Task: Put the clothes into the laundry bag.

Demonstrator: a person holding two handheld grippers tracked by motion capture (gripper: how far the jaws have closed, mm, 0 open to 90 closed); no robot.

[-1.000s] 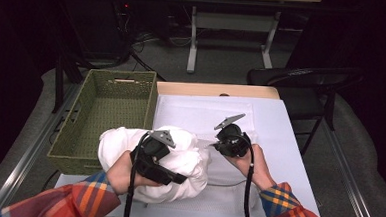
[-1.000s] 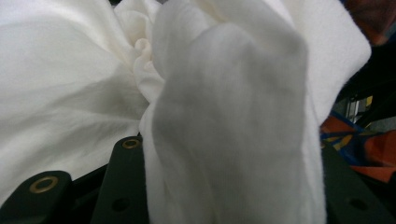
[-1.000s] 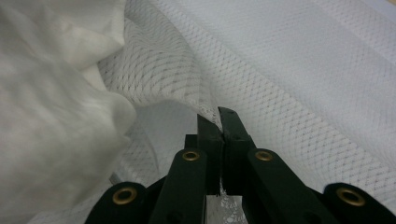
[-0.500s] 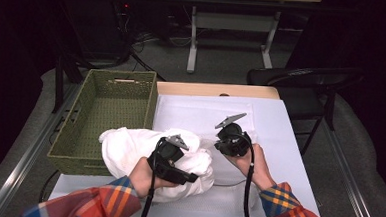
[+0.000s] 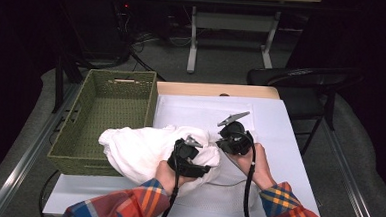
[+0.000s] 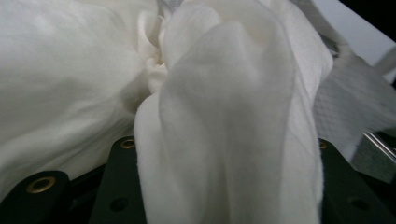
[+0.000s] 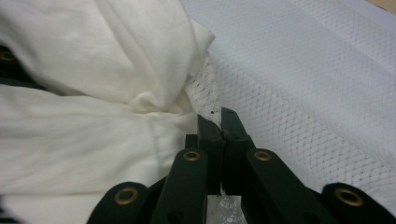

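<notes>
Seen from above, a person in plaid sleeves stands at the near edge of a desk (image 5: pixel 290 123) covered by a white mesh sheet (image 5: pixel 201 111), holding a black gripper in each hand. A crumpled white cloth (image 5: pixel 138 150) lies in a heap at the desk's left side, toward the near edge, its left part draped over the near right corner of a green woven basket (image 5: pixel 106 109) that sits on the desk's left edge. The left gripper (image 5: pixel 188 156) sits on the right end of the heap; in its own view a thick fold of cloth (image 6: pixel 224 121) rises between the two black jaws and hides their tips, with the jaws standing partly apart on either side of it, pinching the fold. The right gripper (image 5: pixel 229 138) is just right of the heap, near the middle of the desk, with a grey plate on top. In its own view the jaws (image 7: pixel 223 135) are pressed together on a thin strip of lacy mesh right at the cloth's edge, where cloth meets sheet. The two grippers are near each other, with a bit of cloth between them. Behind the desk, a black chair (image 5: pixel 302 79) stands at the far right corner.
</notes>
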